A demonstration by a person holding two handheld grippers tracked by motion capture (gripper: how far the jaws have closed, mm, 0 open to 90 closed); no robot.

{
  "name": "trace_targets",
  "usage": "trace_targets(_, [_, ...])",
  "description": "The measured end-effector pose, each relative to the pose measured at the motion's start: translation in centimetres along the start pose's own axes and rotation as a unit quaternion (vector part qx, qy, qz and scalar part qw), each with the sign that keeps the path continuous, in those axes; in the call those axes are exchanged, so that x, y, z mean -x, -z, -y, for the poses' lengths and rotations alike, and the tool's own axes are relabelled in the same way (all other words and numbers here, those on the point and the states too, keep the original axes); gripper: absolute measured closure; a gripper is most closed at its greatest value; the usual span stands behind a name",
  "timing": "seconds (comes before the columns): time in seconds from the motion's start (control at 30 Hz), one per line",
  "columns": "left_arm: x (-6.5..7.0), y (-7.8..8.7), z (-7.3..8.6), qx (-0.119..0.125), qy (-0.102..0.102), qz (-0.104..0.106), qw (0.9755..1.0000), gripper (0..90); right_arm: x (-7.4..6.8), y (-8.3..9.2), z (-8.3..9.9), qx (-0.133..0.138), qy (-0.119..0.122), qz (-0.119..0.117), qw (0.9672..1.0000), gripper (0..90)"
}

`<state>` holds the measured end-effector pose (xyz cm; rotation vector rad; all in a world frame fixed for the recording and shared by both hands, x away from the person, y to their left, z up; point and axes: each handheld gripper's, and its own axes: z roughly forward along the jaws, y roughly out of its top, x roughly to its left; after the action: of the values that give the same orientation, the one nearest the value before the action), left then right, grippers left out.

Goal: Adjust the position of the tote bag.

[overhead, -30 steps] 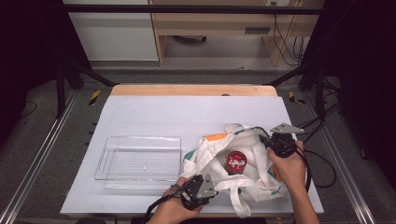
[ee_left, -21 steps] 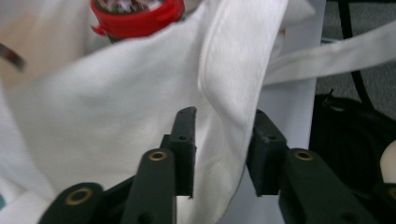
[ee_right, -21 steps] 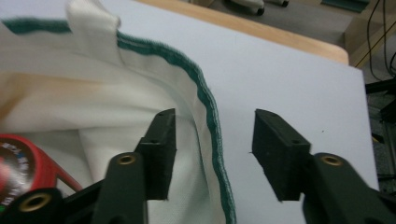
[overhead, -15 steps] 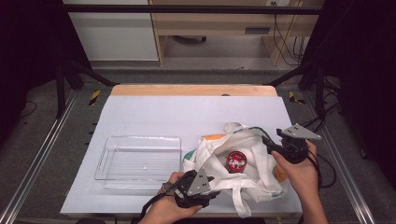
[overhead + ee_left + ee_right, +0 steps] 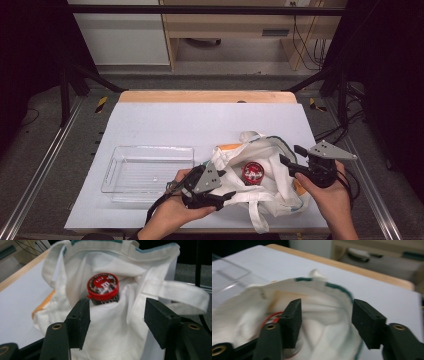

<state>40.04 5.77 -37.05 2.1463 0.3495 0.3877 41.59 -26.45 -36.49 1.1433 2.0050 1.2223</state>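
The white table (image 5: 200, 120) spreads in front of me, with a clear plastic tray (image 5: 150, 167) lying empty on its left half. Just right of the tray sits a white canvas tote bag (image 5: 265, 185), its mouth gaping toward me and its handles flopped over the near edge. Inside the bag rests a dark jar with a red lid (image 5: 252, 171), lid facing up and out through the opening. My left gripper (image 5: 212, 192) hovers at the bag's near left side; in the left gripper view its jaws stand apart with loose cloth between them, pressing on nothing, having just been opening. My right gripper (image 5: 292, 160) hangs over the bag's right rim, jaws parted and gripping nothing, though they have just narrowed a little.
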Motion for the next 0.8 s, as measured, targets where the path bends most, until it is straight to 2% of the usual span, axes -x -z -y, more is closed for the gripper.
trace_targets(0.03, [-0.4, -0.1, -0.4, -0.002, -0.003, -0.004, 1.0, 38.5, -0.2, 0.2, 0.0, -0.005, 0.003, -0.011, 0.9999, 46.8])
trace_targets(0.1, [-1.4, -0.4, -1.1, 0.0, 0.003, -0.014, 0.9999, 38.4, -0.6, 0.5, 0.1, -0.002, 0.019, -0.014, 0.9997, 51.4])
trace_targets(0.17, [-2.6, -0.8, -1.8, 0.001, 0.011, -0.019, 0.9998, 38.4, -1.1, 0.7, 0.1, -0.002, 0.024, -0.026, 0.9994, 55.3])
trace_targets(0.3, [-4.4, -2.0, -2.6, -0.025, 0.004, -0.041, 0.9988, 38.1, -2.1, 0.4, 0.1, -0.014, 0.046, -0.041, 0.998, 63.9])
trace_targets(0.37, [-5.1, -3.0, -3.0, -0.034, 0.012, -0.028, 0.999, 37.8, -2.4, 0.1, 0.1, -0.019, 0.053, -0.045, 0.9974, 67.7])
trace_targets(0.4, [-5.3, -3.4, -3.2, -0.038, 0.01, -0.027, 0.9989, 37.8, -2.5, 0.0, 0.2, -0.02, 0.056, -0.049, 0.997, 69.7])
trace_targets(0.47, [-5.8, -4.6, -3.4, -0.053, -0.007, -0.035, 0.9979, 38.0, -2.8, -0.2, 0.2, -0.023, 0.06, -0.054, 0.9965, 72.5])
trace_targets(0.5, [-6.0, -5.3, -3.5, -0.063, -0.01, -0.038, 0.9973, 38.1, -2.9, -0.4, 0.2, -0.025, 0.062, -0.057, 0.9961, 74.3])
trace_targets(0.63, [-6.7, -7.6, -3.6, -0.074, 0.001, -0.008, 0.9973, 39.3, -3.6, -1.3, 0.5, -0.041, 0.072, -0.066, 0.9944, 77.1])
trace_targets(0.73, [-6.0, -9.0, -4.1, -0.075, -0.026, -0.003, 0.9969, 44.1, -3.9, -1.9, 0.9, -0.053, 0.074, -0.074, 0.9931, 77.7])
trace_targets(0.8, [-5.7, -9.5, -4.5, -0.085, -0.051, -0.032, 0.9946, 47.1, -4.1, -2.3, 1.2, -0.063, 0.073, -0.081, 0.992, 78.1])
